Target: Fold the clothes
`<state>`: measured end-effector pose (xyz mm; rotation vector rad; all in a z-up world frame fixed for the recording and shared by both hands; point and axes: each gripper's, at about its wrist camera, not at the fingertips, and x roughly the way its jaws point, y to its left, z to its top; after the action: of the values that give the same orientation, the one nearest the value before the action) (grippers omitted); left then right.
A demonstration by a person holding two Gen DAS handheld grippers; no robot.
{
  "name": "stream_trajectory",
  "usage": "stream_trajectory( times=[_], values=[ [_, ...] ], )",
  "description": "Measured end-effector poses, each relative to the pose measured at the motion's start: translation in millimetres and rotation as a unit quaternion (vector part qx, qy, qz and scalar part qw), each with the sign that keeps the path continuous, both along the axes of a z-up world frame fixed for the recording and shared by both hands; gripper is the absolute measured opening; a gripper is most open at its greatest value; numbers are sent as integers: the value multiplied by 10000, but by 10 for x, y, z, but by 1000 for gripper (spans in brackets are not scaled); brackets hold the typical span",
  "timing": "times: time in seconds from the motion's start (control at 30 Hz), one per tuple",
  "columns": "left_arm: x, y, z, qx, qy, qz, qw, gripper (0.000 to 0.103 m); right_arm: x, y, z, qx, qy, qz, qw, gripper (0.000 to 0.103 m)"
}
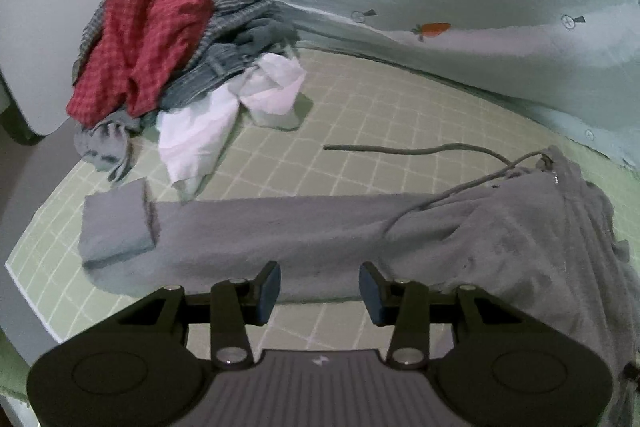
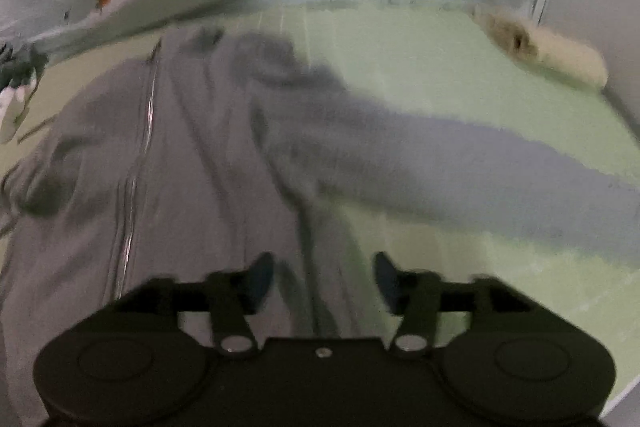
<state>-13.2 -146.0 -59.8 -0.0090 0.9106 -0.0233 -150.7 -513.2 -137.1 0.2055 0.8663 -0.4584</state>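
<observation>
Hovering your left hand-held gripper (image 1: 319, 291) with its fingers spread and nothing between them puts it just short of the grey hoodie (image 1: 500, 239)'s sleeve (image 1: 256, 231). Your right hand-held gripper (image 2: 323, 281) is spread too, over the hoodie's hem edge. The hoodie lies flat on the green mat (image 1: 360, 115), sleeves out, with the unfolded pile (image 1: 160, 67) beyond that sleeve's cuff.

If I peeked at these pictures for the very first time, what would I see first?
First you'd spot the big grey hoodie spread across the green checked mat, one sleeve stretched out to the left with its cuff folded over. Next comes the bright red checked cloth on top of the messy clothes pile in the far left corner. Up close at the bottom, the left tool and right tool are both open, holding nothing.
</observation>
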Motion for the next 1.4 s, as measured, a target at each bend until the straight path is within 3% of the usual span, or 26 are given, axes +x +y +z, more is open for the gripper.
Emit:
stream_trajectory(
  times=[0.13, 0.23, 0.53, 0.63, 0.73, 0.8, 0.83, 0.87, 0.97, 1.13, 1.27, 1.4],
  values=[
    [238, -184, -25, 65, 28, -118, 9999, 50, 455, -98, 176, -287, -542, 247, 9978, 101],
    [461, -322, -42, 37, 37, -237, 9997, 53, 979, -180, 213, -209, -775, 446, 9958, 103],
    [1283, -797, -286, -179, 419, -372, 9983, 59, 2342, -388, -125, 765, -166, 542, 9955, 101],
    [1484, -916, -387, -242, 545, -326, 9977, 59, 2794, -457, -242, 1095, 50, 568, 9923, 98],
    [1585, -991, -423, -275, 562, -352, 9974, 59, 3246, -526, -359, 1423, 266, 593, 9877, 87],
    [1585, -1020, -418, -245, 555, -419, 9973, 59, 3183, -485, -353, 1334, 180, 731, 9882, 68],
    [1578, -1030, -412, -232, 552, -450, 9972, 59, 3113, -463, -337, 1279, 176, 788, 9885, 43],
    [1569, -1040, -406, -220, 550, -479, 9971, 59, 3015, -455, -300, 1262, 126, 793, 9887, 29],
    [1480, -1057, -335, -220, 488, -562, 9970, 59, 2595, -453, -88, 1225, -228, 707, 9897, 21],
    [1254, -1063, -172, -240, 284, -717, 9967, 59, 1674, -256, 299, 825, -775, 792, 9904, 20],
    [1059, -1093, -137, -248, 292, -874, 9954, 59, 1048, 123, 92, 647, -190, 1134, 9913, 19],
    [862, -1171, -121, -240, 336, -1153, 9925, 59, 672, 149, -201, 1504, 162, 876, 9846, 18]
  ],
)
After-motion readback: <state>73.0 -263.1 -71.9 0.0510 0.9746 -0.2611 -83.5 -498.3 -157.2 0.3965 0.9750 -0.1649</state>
